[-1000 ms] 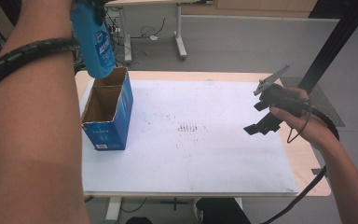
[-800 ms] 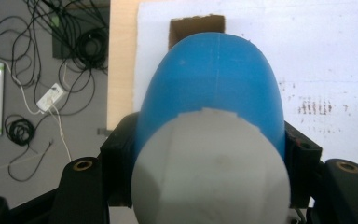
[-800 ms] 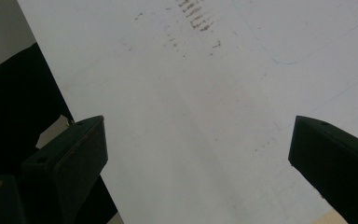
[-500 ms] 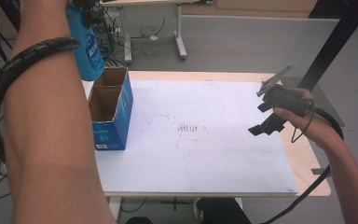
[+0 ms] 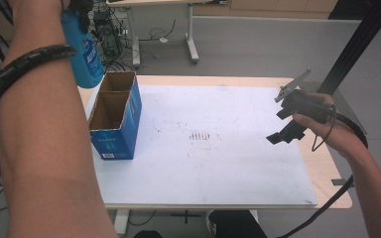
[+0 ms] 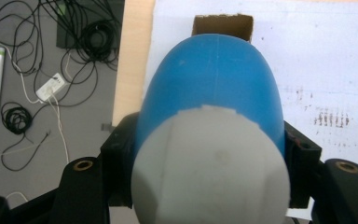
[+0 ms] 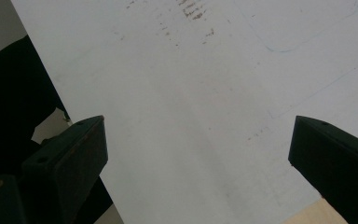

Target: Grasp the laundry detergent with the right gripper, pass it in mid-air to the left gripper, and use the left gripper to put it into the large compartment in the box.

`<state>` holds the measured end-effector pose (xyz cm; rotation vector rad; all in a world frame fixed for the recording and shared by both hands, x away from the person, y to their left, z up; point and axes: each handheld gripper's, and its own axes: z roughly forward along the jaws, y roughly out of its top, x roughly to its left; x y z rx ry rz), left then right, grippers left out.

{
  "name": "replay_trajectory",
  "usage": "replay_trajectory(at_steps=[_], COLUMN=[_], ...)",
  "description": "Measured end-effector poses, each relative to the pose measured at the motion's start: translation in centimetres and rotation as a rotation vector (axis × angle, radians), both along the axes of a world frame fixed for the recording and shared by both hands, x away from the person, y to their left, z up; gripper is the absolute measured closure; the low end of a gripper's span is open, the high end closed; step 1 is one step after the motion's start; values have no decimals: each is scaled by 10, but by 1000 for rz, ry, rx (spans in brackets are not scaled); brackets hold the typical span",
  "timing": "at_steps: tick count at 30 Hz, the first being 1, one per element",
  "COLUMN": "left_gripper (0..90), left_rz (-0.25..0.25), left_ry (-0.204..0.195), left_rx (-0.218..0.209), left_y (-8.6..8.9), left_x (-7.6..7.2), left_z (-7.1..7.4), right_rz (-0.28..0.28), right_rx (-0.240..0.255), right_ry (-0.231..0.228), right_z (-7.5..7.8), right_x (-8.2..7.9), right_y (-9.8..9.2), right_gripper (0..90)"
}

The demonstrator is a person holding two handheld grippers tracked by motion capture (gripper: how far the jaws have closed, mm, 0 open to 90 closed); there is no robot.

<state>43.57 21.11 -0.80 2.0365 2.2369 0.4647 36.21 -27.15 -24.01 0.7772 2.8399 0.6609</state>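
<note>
view: right gripper | tongs: black two-jaw right tongs [image 7: 198,158], jaws wide apart at 7 and 4 o'clock, nothing between them | below: white sheet-covered tabletop [image 7: 200,93] with faint brown smudges [image 7: 193,11] toward 12 o'clock, thin blue curved line [image 7: 303,42] at 1–2 o'clock | edge: pale wood at 5 o'clock, dark area at 9 o'clock

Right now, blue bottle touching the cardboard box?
Apart. High view: blue bottle, clamped in the left claw, hangs above the cardboard box, clear of its rim.
</note>
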Motion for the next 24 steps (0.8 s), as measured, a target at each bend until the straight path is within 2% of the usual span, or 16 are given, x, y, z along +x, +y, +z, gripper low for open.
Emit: replay_trajectory(at_steps=[7,11,19,24], left_gripper=[371,372,372,372], left_rz=[4,0,4,8], left_ry=[-7,7,3,6], left_rx=[-5,-3,-8,-10], left_y=[4,5,6,8], left_x=[0,2,4,6], left_z=[-4,-9,-16,-26], right_rz=[9,7,2,-4], right_rx=[-12,-20,-33,-37], right_ry=[4,1,1,5], right_z=[1,1,0,-1], right_x=[0,0,0,0], right_y=[4,5,5,4], right_gripper=[45,45,46,46])
